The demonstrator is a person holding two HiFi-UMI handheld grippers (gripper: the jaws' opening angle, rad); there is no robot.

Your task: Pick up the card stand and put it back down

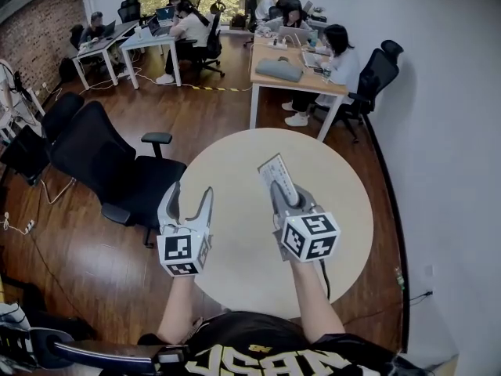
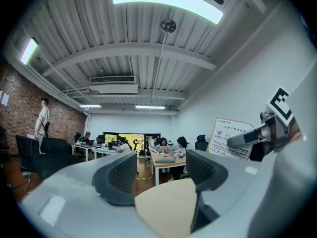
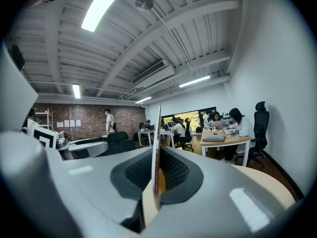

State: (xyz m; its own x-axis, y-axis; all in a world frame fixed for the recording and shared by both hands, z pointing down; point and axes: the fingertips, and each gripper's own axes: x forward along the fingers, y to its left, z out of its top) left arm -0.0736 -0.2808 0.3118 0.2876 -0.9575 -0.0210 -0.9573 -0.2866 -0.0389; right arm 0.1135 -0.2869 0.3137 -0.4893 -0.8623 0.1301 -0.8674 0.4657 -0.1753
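Observation:
The card stand (image 1: 278, 177), a white printed card in a thin holder, is lifted above the round beige table (image 1: 344, 210). My right gripper (image 1: 285, 200) is shut on its lower edge. In the right gripper view the card stand (image 3: 157, 148) stands edge-on between the pressed pads of the right gripper (image 3: 156, 185). My left gripper (image 1: 190, 200) hovers open over the table's left edge with nothing between its fingers. From the left gripper view, the open left gripper (image 2: 161, 175) frames the tabletop, and the card stand (image 2: 231, 137) shows at the right, held by the right gripper (image 2: 250, 135).
A black office chair (image 1: 117, 167) stands just left of the table. A wooden desk (image 1: 293, 73) with seated people is beyond the table, with more desks (image 1: 145, 41) at the back left. A white wall (image 1: 454, 131) runs along the right.

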